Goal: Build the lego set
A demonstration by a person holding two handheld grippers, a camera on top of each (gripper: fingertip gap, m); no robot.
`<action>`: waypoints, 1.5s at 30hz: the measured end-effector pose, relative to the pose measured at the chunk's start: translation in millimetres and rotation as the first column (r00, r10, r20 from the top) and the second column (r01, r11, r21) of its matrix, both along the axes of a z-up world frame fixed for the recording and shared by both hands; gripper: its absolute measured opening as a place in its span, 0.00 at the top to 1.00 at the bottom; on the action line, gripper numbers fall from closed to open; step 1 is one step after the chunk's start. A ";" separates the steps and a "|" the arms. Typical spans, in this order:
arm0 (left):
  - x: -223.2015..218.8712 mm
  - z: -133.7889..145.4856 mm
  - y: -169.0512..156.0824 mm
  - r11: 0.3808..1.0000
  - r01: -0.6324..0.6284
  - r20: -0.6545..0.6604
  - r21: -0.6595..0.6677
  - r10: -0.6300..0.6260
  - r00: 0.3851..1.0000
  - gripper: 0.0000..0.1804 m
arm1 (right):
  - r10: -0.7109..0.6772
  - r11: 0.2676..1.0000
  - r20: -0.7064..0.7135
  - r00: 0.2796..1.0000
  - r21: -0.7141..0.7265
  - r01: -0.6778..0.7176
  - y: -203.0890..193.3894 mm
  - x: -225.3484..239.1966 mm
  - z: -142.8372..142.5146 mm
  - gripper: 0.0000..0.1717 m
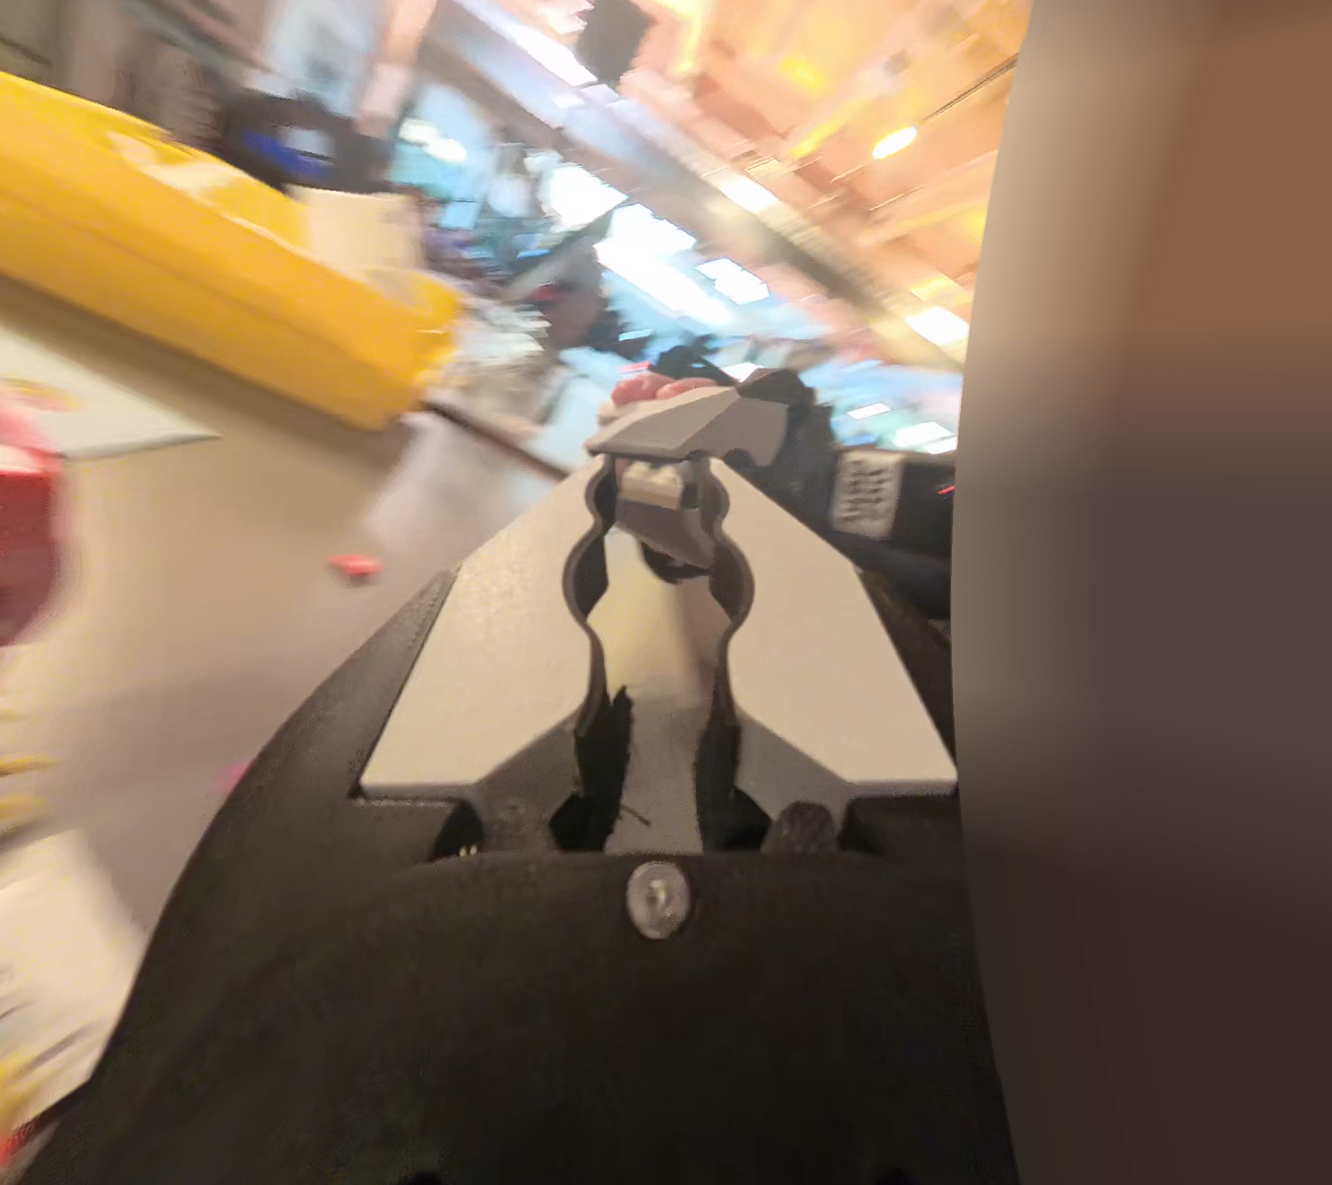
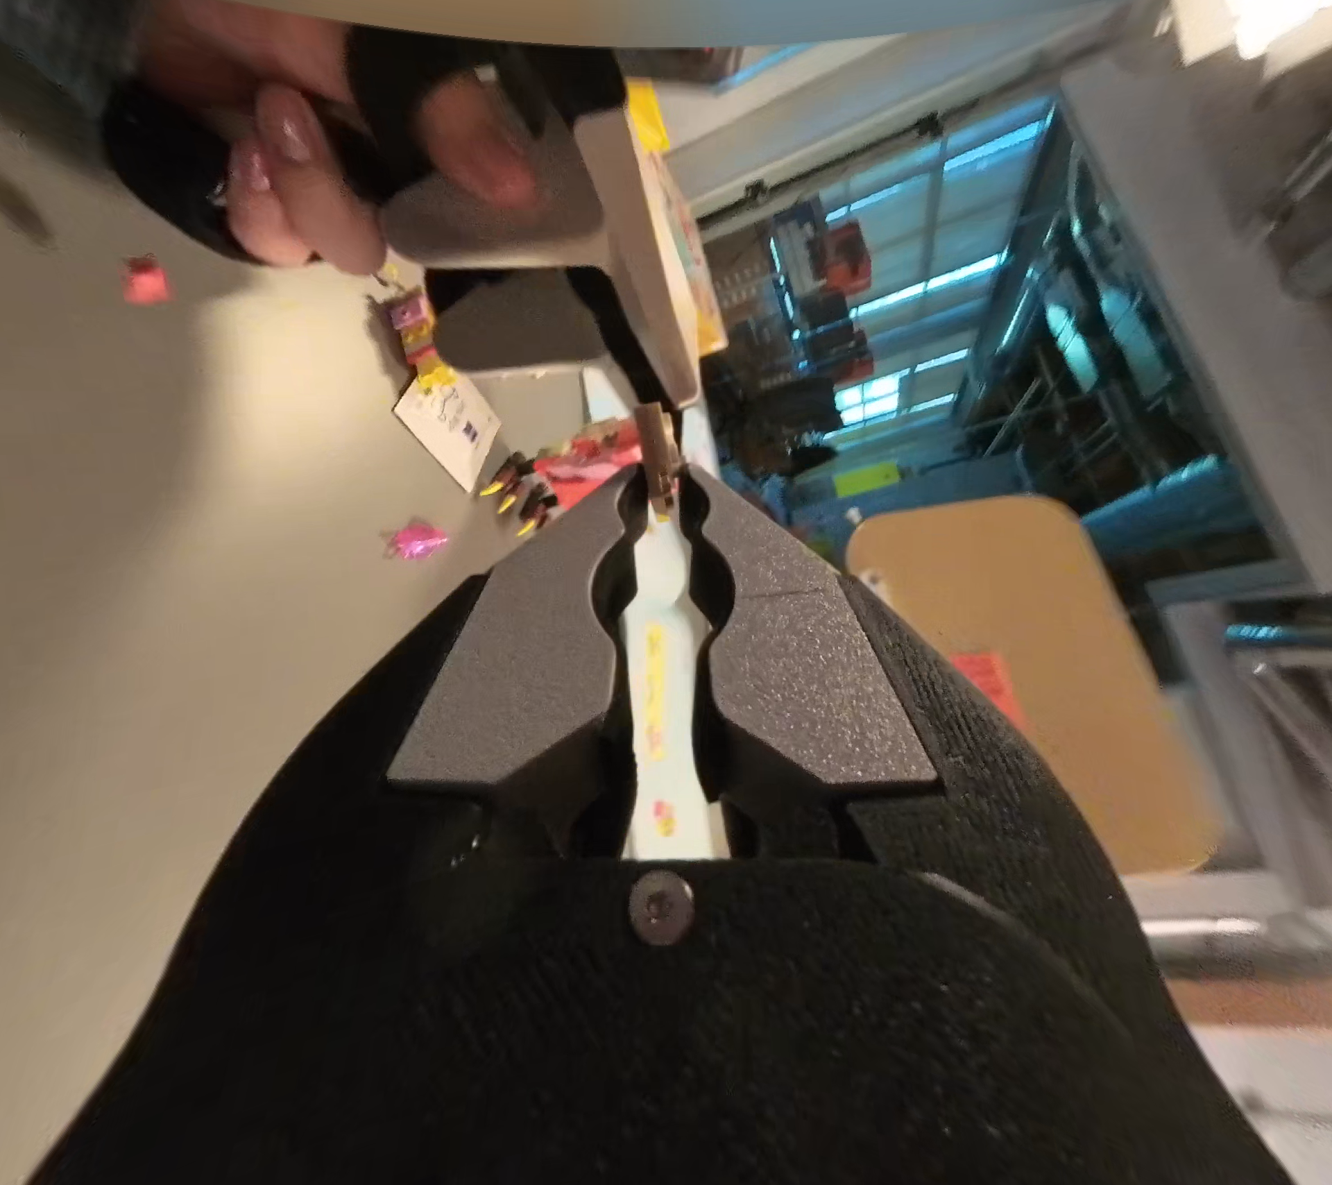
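Grey tabletop [image 2: 144, 502], both hand-held grippers [image 1: 652, 487] [image 2: 659, 487] clamping one small brick assembly [image 2: 657, 451].

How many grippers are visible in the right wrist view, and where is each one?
2. The right gripper fills the lower middle. The left gripper, held by a hand, reaches in from the upper left and is tip to tip with the right one. None seems hidden.

Yellow bin [image 1: 180, 256] motion-smeared and cut off left, red object [image 1: 25, 545] (unidentifiable) blurred at edge
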State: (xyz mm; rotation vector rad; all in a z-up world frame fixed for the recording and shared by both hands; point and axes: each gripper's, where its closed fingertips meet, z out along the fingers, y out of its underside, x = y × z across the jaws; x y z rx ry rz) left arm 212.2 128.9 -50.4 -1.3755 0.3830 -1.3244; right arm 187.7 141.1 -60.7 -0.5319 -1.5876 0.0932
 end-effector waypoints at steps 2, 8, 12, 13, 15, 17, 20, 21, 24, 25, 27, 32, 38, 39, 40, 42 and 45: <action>-10.0 -7.6 9.5 0.985 -0.161 -0.134 0.056 0.167 0.977 0.88 | -0.059 0.995 0.004 0.998 -0.074 0.059 14.7 -1.7 -15.9 0.96; -25.2 -22.5 24.5 0.916 -0.360 -0.353 0.176 0.400 0.846 0.88 | -0.161 0.979 0.001 0.987 -0.128 0.159 36.1 -9.1 -51.9 0.97; -26.7 -21.9 22.9 0.915 -0.366 -0.340 0.169 0.402 0.850 0.87 | -0.192 0.973 -0.073 0.979 -0.142 0.180 36.6 -11.4 -48.6 0.97; -26.5 -19.4 19.5 0.923 -0.352 -0.315 0.159 0.385 0.868 0.85 | -0.193 0.974 -0.098 0.976 -0.137 0.179 34.6 -11.2 -44.8 0.97; -23.4 -15.1 9.8 0.942 -0.302 -0.277 0.147 0.333 0.902 0.82 | -0.186 0.976 -0.158 0.970 -0.143 0.164 28.5 -10.1 -34.8 0.96; -18.8 -14.8 0.6 0.958 -0.255 -0.266 0.132 0.282 0.922 0.78 | -0.164 0.977 -0.215 0.963 -0.169 0.128 18.9 -9.1 -23.3 0.96; -13.2 -16.4 -9.4 0.974 -0.209 -0.235 0.089 0.225 0.946 0.77 | -0.130 0.983 -0.264 0.956 -0.161 0.089 4.8 -9.0 -8.4 0.97; -13.4 -17.5 -10.4 0.975 -0.212 -0.225 0.074 0.223 0.948 0.78 | -0.117 0.986 -0.273 0.955 -0.146 0.079 0.0 -9.6 -4.5 0.97; -14.0 -8.4 -19.6 0.983 -0.172 -0.135 0.062 0.179 0.975 0.82 | -0.079 0.993 -0.289 0.954 -0.105 0.050 -14.0 -12.6 5.2 0.96; -15.2 -4.8 -22.1 0.985 -0.163 -0.105 0.062 0.169 0.980 0.82 | -0.071 0.995 -0.291 0.954 -0.087 0.048 -17.5 -13.4 7.9 0.97; -16.5 -1.7 -26.2 0.987 -0.148 -0.079 0.067 0.153 0.985 0.85 | -0.053 0.998 -0.291 0.955 -0.057 0.038 -24.5 -14.8 11.8 0.97; -16.7 4.7 -38.2 0.989 -0.111 -0.022 0.095 0.113 0.993 0.86 | -0.022 1.000 -0.285 0.958 -0.009 0.020 -38.0 -15.8 18.5 0.97; -19.3 10.6 -46.6 0.974 -0.165 0.012 0.156 0.165 0.986 0.86 | -0.035 0.999 -0.271 0.962 0.026 0.044 -46.9 -17.8 23.9 0.97; -19.3 12.1 -48.5 0.964 -0.192 0.007 0.185 0.194 0.981 0.86 | -0.034 0.999 -0.272 0.962 0.028 0.043 -48.9 -17.8 25.4 0.97; -19.9 12.9 -49.4 0.951 -0.224 -0.006 0.212 0.230 0.973 0.85 | -0.036 0.998 -0.270 0.962 0.030 0.046 -50.4 -17.7 26.2 0.97; -21.9 13.8 -51.5 0.918 -0.284 -0.044 0.276 0.307 0.951 0.83 | -0.046 0.997 -0.266 0.963 0.052 0.062 -53.0 -17.4 26.3 0.97; -17.5 15.2 -59.7 0.886 -0.292 -0.104 0.360 0.349 0.931 0.86 | -0.041 0.994 -0.242 0.969 0.093 0.065 -60.6 -18.8 23.3 0.97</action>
